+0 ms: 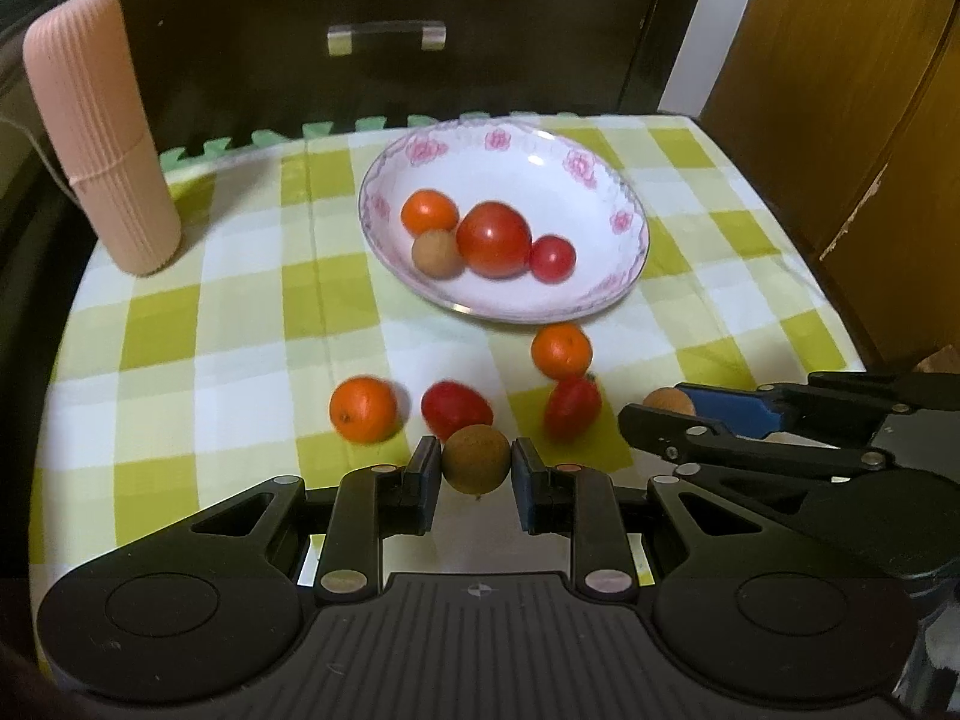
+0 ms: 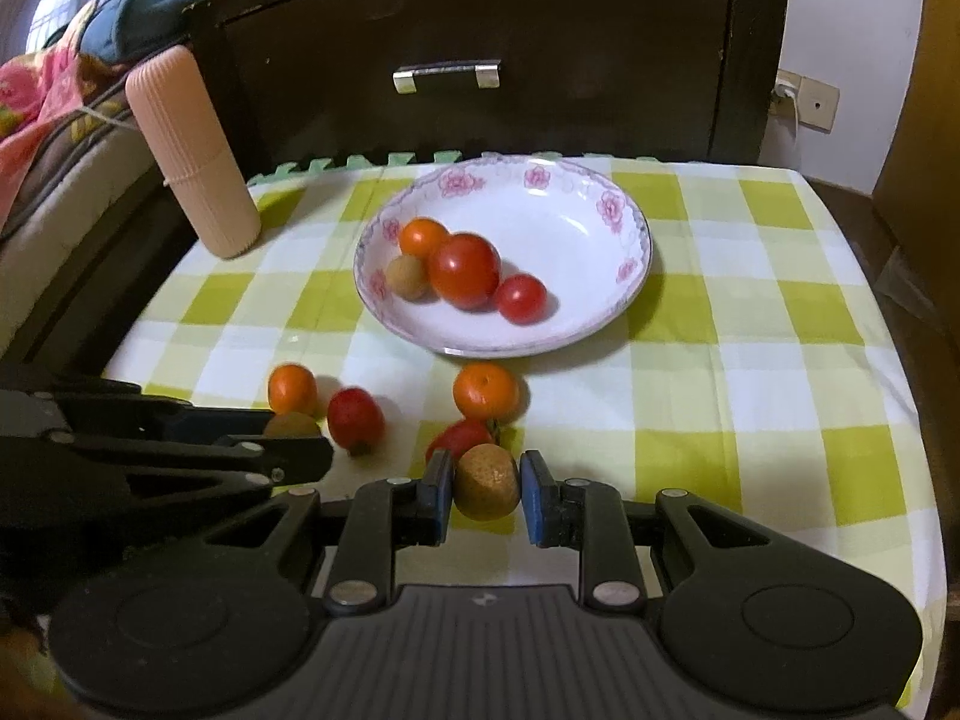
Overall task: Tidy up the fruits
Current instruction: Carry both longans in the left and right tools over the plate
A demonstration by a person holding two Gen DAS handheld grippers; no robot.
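Brown fruit [image 1: 476, 459] sits between my left gripper [image 1: 474, 468] pads, touching both: clamped. Second brown fruit [image 2: 486, 482] likewise clamped in right gripper [image 2: 486, 486], low over bench [image 2: 750, 360]. Bowl [image 2: 600, 336] lies straight ahead of both; right nearer, I judge.

Small table under a yellow-green and white checked cloth [image 2: 750, 324], green foam puzzle-mat edging [image 2: 384, 161] peeking out along the far side. Right behind it, a dark brown wooden cabinet [image 2: 540, 30] with a shiny metal handle [image 2: 447, 75]. Off to the left, a bed piled with pink floral fabric [image 2: 36, 96] and a blue garment [image 2: 150, 0]. White wall [image 2: 852, 12] on the right with a beige wall socket [image 2: 807, 97], plus an orange-brown wooden wardrobe [image 1: 840, 60]. Pretty dim, warm indoor light overall.
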